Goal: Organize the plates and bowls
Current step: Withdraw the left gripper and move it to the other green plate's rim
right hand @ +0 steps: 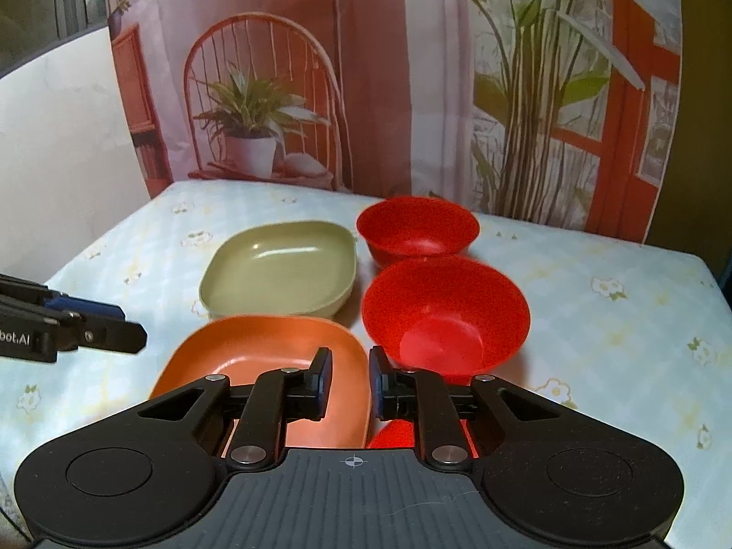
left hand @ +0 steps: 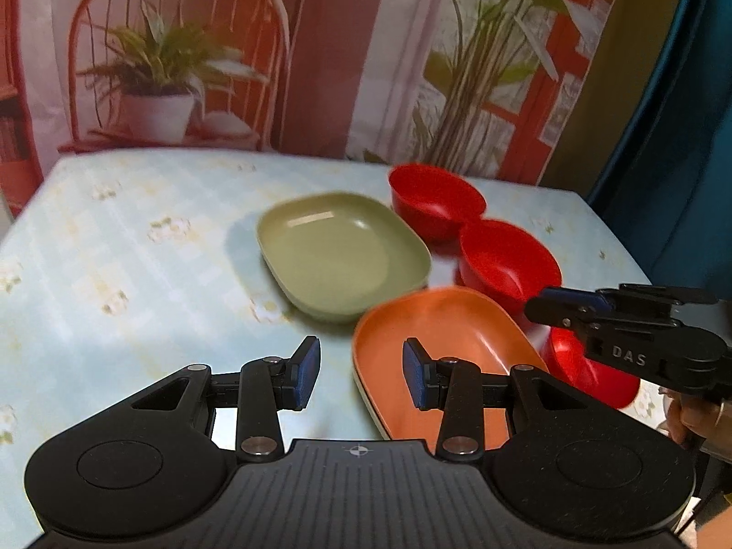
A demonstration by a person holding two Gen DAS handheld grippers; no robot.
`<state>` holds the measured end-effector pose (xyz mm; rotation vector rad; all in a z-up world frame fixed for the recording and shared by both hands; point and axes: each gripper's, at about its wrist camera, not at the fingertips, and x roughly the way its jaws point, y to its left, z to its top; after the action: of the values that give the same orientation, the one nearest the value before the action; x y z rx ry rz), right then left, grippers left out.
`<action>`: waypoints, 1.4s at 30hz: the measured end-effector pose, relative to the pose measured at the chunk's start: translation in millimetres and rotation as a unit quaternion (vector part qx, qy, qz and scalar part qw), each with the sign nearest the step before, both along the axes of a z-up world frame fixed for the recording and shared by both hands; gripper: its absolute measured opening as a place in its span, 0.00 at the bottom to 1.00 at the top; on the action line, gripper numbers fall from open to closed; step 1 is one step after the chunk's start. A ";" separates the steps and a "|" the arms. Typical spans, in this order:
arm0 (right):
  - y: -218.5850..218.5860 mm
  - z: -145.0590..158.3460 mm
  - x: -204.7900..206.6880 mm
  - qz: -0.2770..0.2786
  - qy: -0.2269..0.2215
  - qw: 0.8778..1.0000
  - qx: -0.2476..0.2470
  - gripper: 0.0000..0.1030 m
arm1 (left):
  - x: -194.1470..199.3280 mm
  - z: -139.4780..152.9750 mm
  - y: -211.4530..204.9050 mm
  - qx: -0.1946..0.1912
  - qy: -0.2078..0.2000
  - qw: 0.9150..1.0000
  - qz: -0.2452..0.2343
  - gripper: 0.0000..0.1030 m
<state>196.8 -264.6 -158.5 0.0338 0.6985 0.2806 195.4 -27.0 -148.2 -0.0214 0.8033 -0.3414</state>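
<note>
Left gripper (left hand: pixel 361 373) (jaws apart) over orange plate (left hand: pixel 439 329)

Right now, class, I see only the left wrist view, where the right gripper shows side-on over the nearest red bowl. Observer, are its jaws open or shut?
Observer: Open. In the right wrist view the right gripper shows a narrow gap between its pads, with nothing held.
Operator: What shows through that gap?
Observer: The right rim of the orange plate, and just right of it a sliver of the nearest red bowl.
Operator: Is the middle red bowl empty?
Observer: Yes. The middle red bowl shows its whole inside here, and it is bare.
</note>
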 end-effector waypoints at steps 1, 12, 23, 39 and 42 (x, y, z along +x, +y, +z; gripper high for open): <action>-0.5 2.2 1.2 0.000 -0.003 1.000 0.002 0.17 | 1.1 2.8 1.6 0.001 -0.004 1.000 0.002 0.40; -1.3 19.7 19.1 0.000 -0.022 1.000 0.008 0.19 | 17.8 27.7 14.1 0.009 -0.043 0.999 0.020 0.40; 1.4 31.8 41.0 0.000 -0.034 0.999 0.008 0.19 | 34.2 36.9 12.6 0.014 -0.066 0.998 0.007 0.41; 5.0 34.8 75.8 0.003 -0.036 0.999 0.012 0.20 | 54.4 29.2 14.3 0.017 -0.069 0.997 0.014 0.42; 8.1 28.1 79.6 0.005 -0.027 1.000 0.011 0.20 | 58.4 22.9 16.0 0.013 -0.060 0.998 0.012 0.42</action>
<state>276.5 -256.5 -130.3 0.0430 0.6420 0.2967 253.8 -11.0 -125.3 0.0141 0.6888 -0.3056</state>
